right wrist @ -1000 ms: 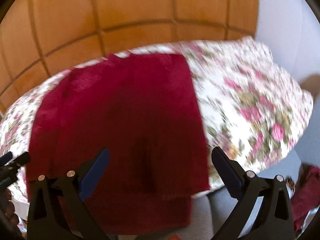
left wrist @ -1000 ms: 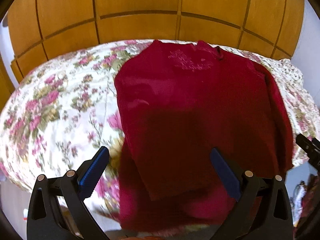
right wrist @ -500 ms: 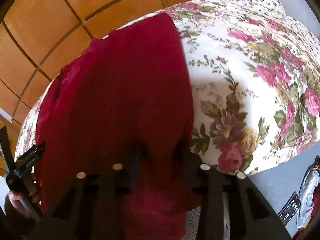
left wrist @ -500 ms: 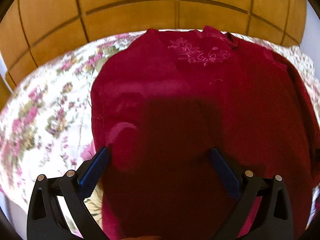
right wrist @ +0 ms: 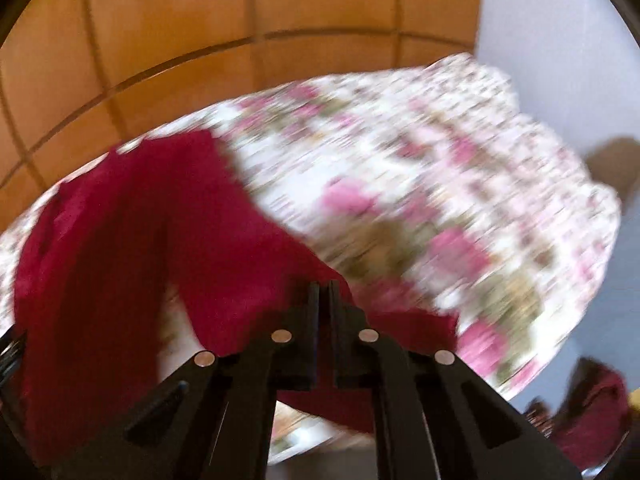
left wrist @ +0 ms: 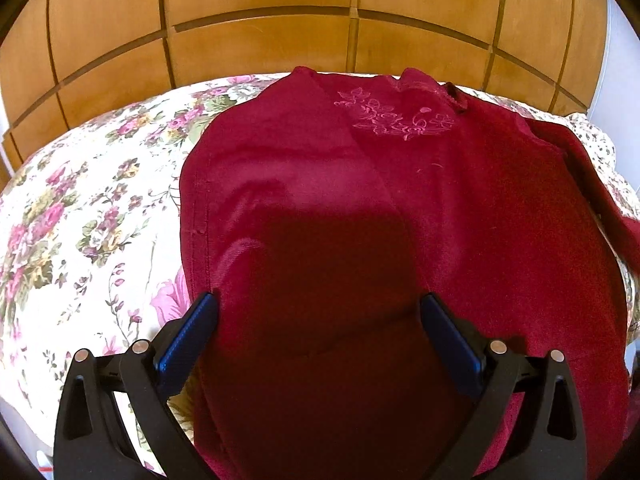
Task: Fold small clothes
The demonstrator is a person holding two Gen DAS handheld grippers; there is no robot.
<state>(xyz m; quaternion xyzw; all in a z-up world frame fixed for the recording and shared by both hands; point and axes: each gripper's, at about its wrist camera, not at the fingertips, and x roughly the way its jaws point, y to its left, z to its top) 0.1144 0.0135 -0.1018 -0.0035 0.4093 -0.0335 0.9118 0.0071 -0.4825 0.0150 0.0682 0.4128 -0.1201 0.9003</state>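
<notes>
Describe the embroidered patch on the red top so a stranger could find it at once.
Start at the wooden panelled wall; below it lies a floral bedspread with a dark red top spread on it. Near the top's far edge, by the collar, sits the embroidery: pale pink stitched flowers, the only pattern on plain red cloth.

The right gripper (right wrist: 324,292) has just been closing and now pinches a fold of the dark red garment (right wrist: 120,248) between its pressed-together jaws, lifting that edge off the floral bedspread (right wrist: 460,184). The picture is blurred. The rest of the cloth trails leftward across the bed, with wooden panelling (right wrist: 240,20) behind.
</notes>
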